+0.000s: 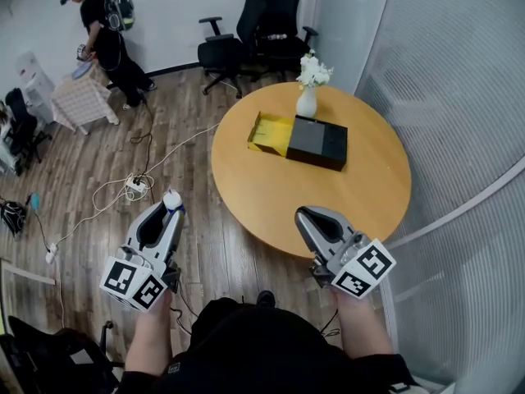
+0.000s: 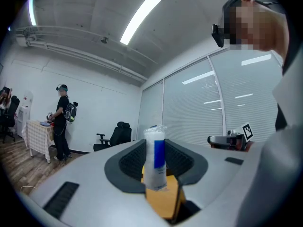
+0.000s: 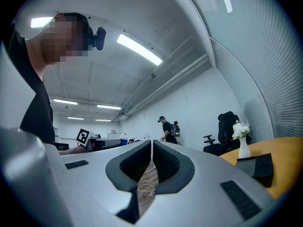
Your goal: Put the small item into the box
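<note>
**A:** Left first. The left gripper [image 1: 168, 213] is out over the floor [image 1: 82, 162], short of the table [image 1: 271, 195] rim. Its jaws stand wide and are clamped on the item [image 2: 155, 160], a white packet with a blue band.

**B:** Item orientation?

**A:** The long axis is upright, square to the line the jaws point along. It's pinched low, with the top poking above the tips.

**B:** Where's the box from there?

**A:** The box [image 1: 316, 142] is past the table's middle, ahead and to the right of the left jaws, well apart. Its yellow part is on the left end and the black part on the right. The yellow part looks like the open tray, but I can't confirm it from here.

**B:** Right side?

**A:** The right gripper [image 1: 305, 217] is over the near rim of the table. Its jaws are pressed together with nothing between them. It's the nearer one to the box, but it carries nothing.

**B:** So the left does the work.

**A:** That's my read. This is the carry stage and nothing is in the box yet. The left has to go forward and right across the table to the yellow end. That end faces the left side, so the path looks direct.

**B:** Risks?

**A:** The vase [image 1: 306, 103] sits just behind the box, so overshooting could clip it. An upright packet released from height would likely land end-on and tip. I'd go low before letting go.
</note>
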A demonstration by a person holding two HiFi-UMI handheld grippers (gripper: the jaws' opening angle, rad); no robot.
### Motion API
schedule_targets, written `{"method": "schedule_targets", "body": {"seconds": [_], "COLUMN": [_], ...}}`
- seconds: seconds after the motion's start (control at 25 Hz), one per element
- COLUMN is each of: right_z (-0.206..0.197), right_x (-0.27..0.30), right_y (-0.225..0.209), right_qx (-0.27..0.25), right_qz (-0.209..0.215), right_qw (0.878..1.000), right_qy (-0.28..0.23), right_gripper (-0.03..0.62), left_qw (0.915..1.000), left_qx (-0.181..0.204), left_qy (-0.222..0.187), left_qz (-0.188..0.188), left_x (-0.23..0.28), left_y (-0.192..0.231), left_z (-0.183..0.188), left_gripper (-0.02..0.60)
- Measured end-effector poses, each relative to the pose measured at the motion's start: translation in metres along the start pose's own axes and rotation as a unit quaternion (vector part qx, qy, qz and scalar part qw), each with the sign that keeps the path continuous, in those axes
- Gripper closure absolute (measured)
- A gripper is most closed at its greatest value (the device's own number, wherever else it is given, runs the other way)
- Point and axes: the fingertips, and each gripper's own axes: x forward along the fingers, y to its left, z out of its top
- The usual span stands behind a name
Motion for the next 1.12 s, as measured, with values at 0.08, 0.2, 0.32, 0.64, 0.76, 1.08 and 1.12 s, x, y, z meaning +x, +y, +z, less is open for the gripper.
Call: {"method": "schedule_targets", "body": {"seconds": [0.08, 0.2, 0.32, 0.64, 0.76, 1.08, 1.12], "right_z": [0.002, 0.003, 0.002, -0.002, -0.009, -0.032, -0.033], "right_x": [0.001, 0.002, 0.004, 0.024, 0.035, 0.109, 0.120], "right_y": [-0.005, -0.009, -0.016, -0.033, -0.047, -0.087, -0.092], "right_qx": [-0.001, 0.002, 0.002, -0.001, 0.007, 0.025, 0.025], "right_qz": [0.004, 0.008, 0.009, -0.005, -0.018, -0.030, -0.031], "right_qw": [1.000, 1.000, 1.000, 1.000, 1.000, 0.998, 0.998], "right_qy": [0.000, -0.002, 0.001, 0.007, 0.013, 0.040, 0.041], "right_gripper": [0.556, 0.556, 0.556, 0.556, 0.556, 0.556, 0.556], "left_qw": [1.0000, 1.0000, 1.0000, 0.9999, 0.9998, 0.9993, 0.9991], "left_qx": [0.003, 0.005, 0.003, -0.008, -0.013, -0.031, -0.032], "left_qy": [-0.002, -0.002, -0.005, -0.007, -0.005, 0.015, 0.017], "left_qz": [0.001, 0.003, 0.004, -0.004, -0.010, -0.018, -0.021], "left_x": [0.006, 0.010, 0.017, 0.039, 0.055, 0.104, 0.111], "left_y": [-0.002, -0.003, -0.001, 0.024, 0.039, 0.111, 0.121], "left_z": [0.002, 0.003, 0.003, -0.006, -0.009, -0.024, -0.024], "left_gripper": [0.453, 0.453, 0.453, 0.453, 0.453, 0.453, 0.453]}}
